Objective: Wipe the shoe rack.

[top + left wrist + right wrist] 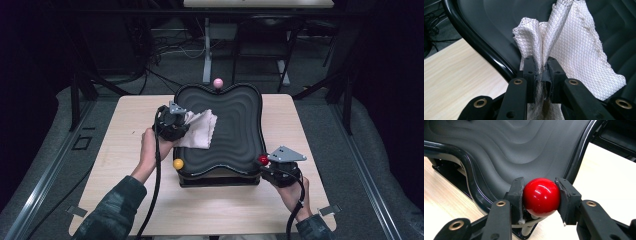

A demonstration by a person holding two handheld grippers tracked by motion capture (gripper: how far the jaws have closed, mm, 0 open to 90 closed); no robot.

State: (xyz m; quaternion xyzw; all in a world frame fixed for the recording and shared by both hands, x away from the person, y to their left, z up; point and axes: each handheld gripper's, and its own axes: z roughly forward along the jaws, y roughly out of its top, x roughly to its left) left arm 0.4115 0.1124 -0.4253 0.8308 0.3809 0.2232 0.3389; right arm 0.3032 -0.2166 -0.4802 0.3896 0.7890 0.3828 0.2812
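Note:
A black rippled tray [240, 95] stands on a base in the middle of the wooden table, with ball knobs at its corners. My left gripper [181, 122] is shut on a white woven cloth [201, 130] that lies on the tray's left part; in the left gripper view the cloth [574, 50] fans out from between the jaws over the tray's rim [481, 47]. My right gripper [267, 162] is shut on the red ball knob [263, 159] at the tray's near right corner; in the right gripper view the red knob [541, 196] sits pinched between both pads.
A yellow ball knob [178, 163] sticks out at the tray's near left corner and a pink ball knob [217, 82] at its far edge. Bare light wooden tabletop [125, 150] surrounds the tray. Dark floor, cables and table legs lie beyond.

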